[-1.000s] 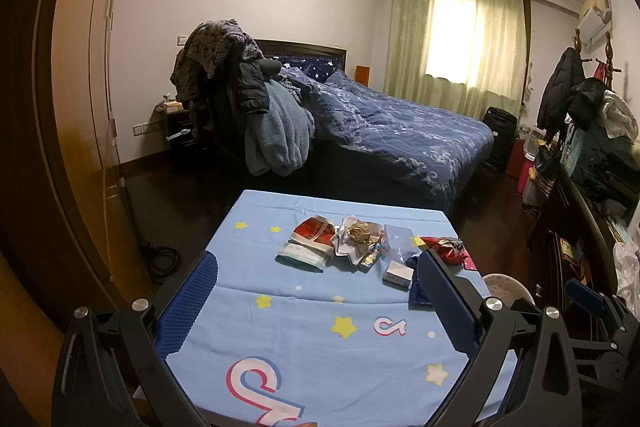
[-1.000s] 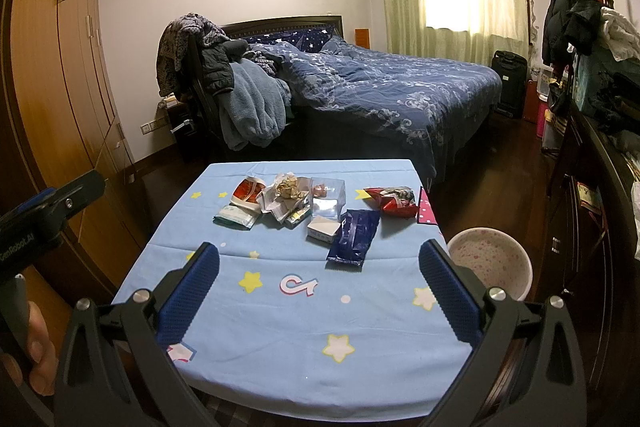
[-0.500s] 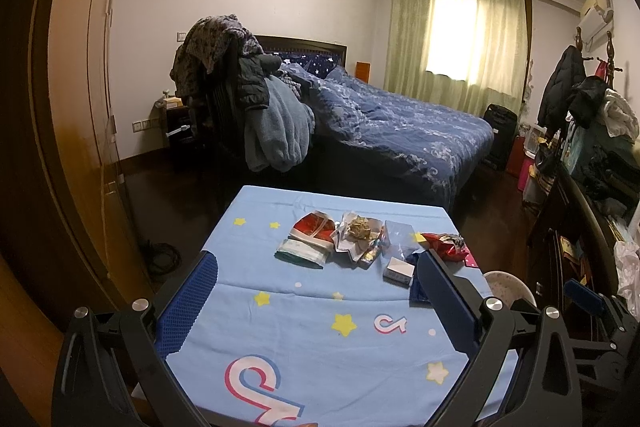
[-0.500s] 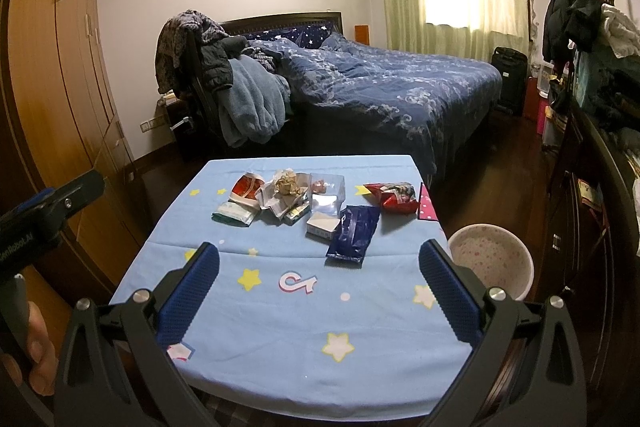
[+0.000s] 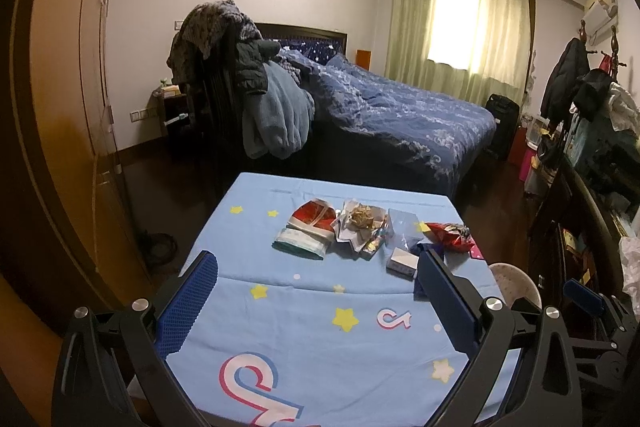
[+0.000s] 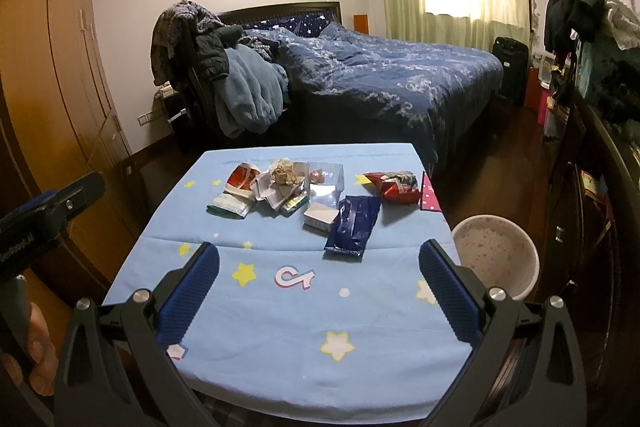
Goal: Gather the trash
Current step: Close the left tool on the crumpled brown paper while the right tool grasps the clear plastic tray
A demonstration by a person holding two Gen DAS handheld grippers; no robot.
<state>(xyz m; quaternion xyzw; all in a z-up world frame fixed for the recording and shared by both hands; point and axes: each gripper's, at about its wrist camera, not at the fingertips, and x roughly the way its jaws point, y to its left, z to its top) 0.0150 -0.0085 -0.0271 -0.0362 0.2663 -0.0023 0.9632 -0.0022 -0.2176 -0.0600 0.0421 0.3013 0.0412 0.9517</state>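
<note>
Blue tablecloth [image 6: 280, 307] holds litter; dark wrapper [image 6: 353, 223] half-hidden behind spread left tool [image 5: 316, 291]; right tool [image 6: 319, 279] spread, empty.

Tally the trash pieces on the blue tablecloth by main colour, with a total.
Red: 2, the red-and-white wrapper and red snack bag.
Dark blue: 1, the blue packet.
White or pale: 3, tissue pack, crumpled paper, small box.
Clear: 1, plastic bag.
Total: 7.

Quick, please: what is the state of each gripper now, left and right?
Left gripper: open, holding nothing.
Right gripper: open, holding nothing.
</note>
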